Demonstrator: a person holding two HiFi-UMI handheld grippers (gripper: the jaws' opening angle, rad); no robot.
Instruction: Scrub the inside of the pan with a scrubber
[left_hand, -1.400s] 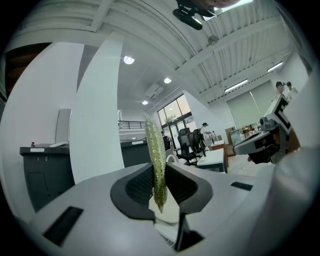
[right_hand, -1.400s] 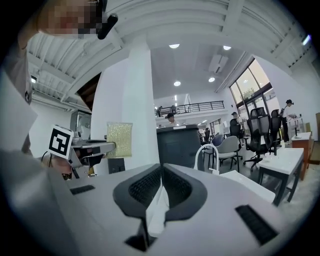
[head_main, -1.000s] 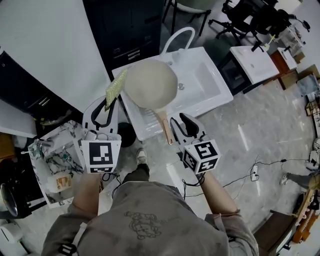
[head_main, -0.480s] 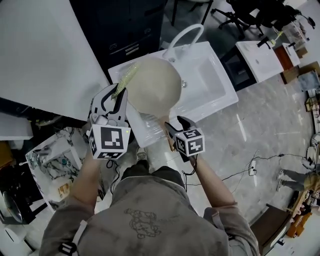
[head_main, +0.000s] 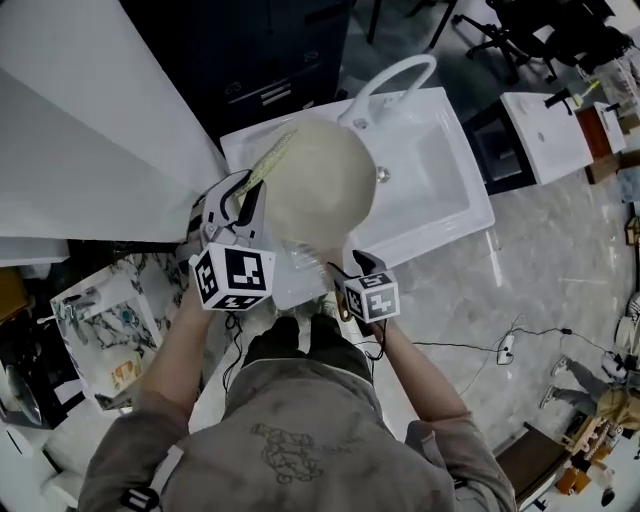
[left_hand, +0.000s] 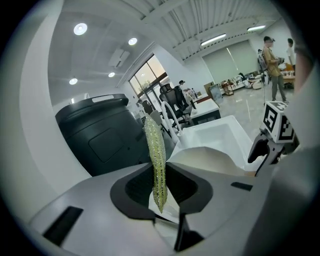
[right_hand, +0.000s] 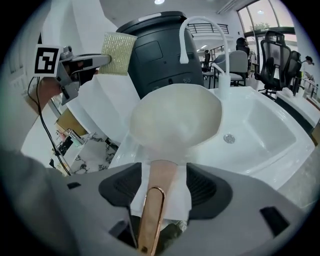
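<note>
- Facing the white sink (head_main: 440, 205), with the pan (head_main: 318, 185) sitting on its near left part, cream bowl up.
- Tracing the pan's handle (right_hand: 161, 172) from the bowl straight back toward the person, long axis lying in line with the right gripper (head_main: 350, 268) and nearer it than the left.
- Straddling that handle with the right jaws, which have just been opening and are now spread wide. Pads standing clear of the handle on both sides, so not yet gripping anything.
- Judging the coming move as closing on the handle where it lies, steadying the pan.
- Pinching the scrubber (left_hand: 156, 160) in the left gripper (head_main: 243, 195), jaws closed on its lower end, thin edge upright, hovering near the pan's left rim; contact impossible to tell.
</note>
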